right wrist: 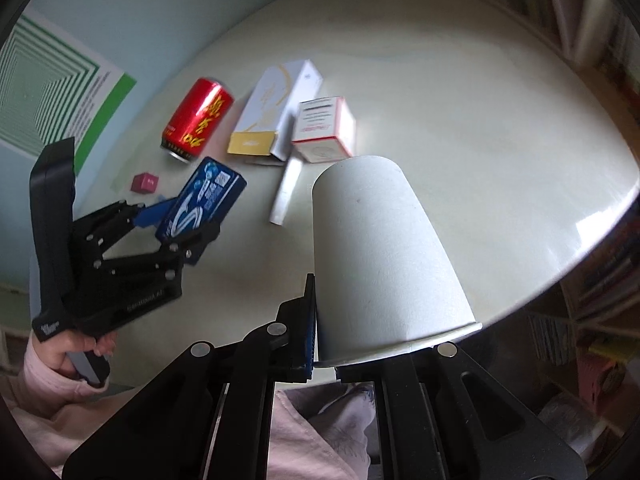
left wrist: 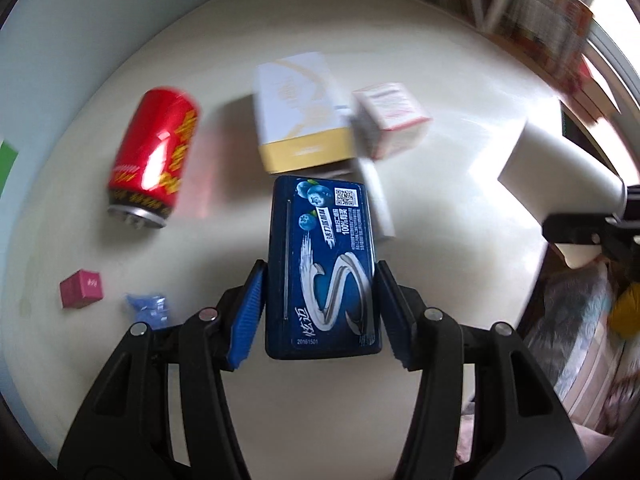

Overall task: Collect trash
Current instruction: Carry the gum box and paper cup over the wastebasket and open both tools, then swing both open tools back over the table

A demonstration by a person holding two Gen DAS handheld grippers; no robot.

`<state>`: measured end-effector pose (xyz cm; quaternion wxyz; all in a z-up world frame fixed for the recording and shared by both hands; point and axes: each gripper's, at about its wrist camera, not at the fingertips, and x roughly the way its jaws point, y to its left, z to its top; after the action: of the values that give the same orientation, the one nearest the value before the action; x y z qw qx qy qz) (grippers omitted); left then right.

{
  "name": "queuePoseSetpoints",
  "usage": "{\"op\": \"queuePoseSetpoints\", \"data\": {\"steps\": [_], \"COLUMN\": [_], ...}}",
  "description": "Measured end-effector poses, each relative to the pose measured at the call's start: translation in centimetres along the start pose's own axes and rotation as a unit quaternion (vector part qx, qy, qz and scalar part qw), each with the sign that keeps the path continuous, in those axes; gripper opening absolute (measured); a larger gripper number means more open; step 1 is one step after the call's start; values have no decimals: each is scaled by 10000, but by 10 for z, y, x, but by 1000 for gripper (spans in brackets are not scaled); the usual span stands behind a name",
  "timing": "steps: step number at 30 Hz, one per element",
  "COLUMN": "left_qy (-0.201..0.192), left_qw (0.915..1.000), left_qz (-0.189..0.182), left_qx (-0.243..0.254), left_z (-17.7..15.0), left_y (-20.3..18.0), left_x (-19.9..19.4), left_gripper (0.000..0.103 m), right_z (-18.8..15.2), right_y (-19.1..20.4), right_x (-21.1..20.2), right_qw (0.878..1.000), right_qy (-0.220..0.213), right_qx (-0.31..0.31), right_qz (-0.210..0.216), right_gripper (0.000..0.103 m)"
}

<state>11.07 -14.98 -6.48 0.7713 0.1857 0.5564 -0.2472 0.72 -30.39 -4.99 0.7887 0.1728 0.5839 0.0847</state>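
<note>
My left gripper point(left wrist: 320, 266) is shut on a dark blue gum box point(left wrist: 320, 220), its blue pads pressing both long sides; the box hangs above the round pale table point(left wrist: 460, 80). From the right wrist view the same gripper point(right wrist: 188, 216) and box point(right wrist: 204, 196) sit at the left, held by a hand point(right wrist: 80, 352). My right gripper point(right wrist: 324, 320) is shut on the wall of a white paper cup point(right wrist: 376, 248) near its rim, bottom pointing away; one finger is hidden by the cup. The cup point(left wrist: 560, 168) also shows at the left wrist view's right edge.
On the table lie a red can point(right wrist: 198, 118), a white and gold carton point(right wrist: 272, 108), a small white and red box point(right wrist: 324, 128), a white strip point(right wrist: 286, 190), a magenta cube point(right wrist: 145, 183) and a blue wrapper point(left wrist: 148, 308). Bookshelves point(right wrist: 600, 20) stand at the right.
</note>
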Motion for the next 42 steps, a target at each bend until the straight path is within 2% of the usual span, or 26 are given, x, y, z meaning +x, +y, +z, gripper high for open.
{"op": "queuePoseSetpoints", "data": {"steps": [7, 12, 17, 23, 26, 32, 35, 36, 38, 42], "left_qy": [30, 70, 172, 373, 491, 729, 807, 755, 702, 745], "left_qw": [9942, 9818, 9621, 9375, 9245, 9071, 9012, 9002, 8975, 8913], "left_qz": [-350, -582, -862, -1045, -1059, -1057, -983, -900, -873, -923], "left_qx": [1013, 1805, 2582, 3299, 3629, 4008, 4142, 4194, 4266, 4375], "left_z": [-3, -11, -18, -33, -44, -58, -58, -57, -56, -53], "left_y": [-69, -123, -184, -240, -269, -309, -314, -315, -318, -329], "left_x": [-6, -4, -1, 8, 14, 26, 34, 34, 32, 35], "left_gripper": [51, 51, 51, 51, 51, 51, 55, 59, 73, 75], "right_z": [-56, -103, -152, -197, -212, -234, -238, -239, -241, -243], "right_y": [-37, -68, -98, -122, -132, -151, -160, -163, -169, -177], "right_x": [-26, -45, -55, -53, -49, -40, -38, -38, -40, -48], "right_qw": [9957, 9864, 9712, 9532, 9456, 9349, 9311, 9299, 9265, 9208], "right_qy": [-319, -485, -585, -536, -481, -333, -313, -314, -337, -419], "right_qx": [850, 1524, 2249, 2918, 3163, 3496, 3594, 3624, 3694, 3825], "right_qz": [-199, -383, -524, -586, -589, -510, -546, -547, -629, -640], "right_gripper": [8, 8, 8, 8, 8, 8, 17, 29, 39, 39]}}
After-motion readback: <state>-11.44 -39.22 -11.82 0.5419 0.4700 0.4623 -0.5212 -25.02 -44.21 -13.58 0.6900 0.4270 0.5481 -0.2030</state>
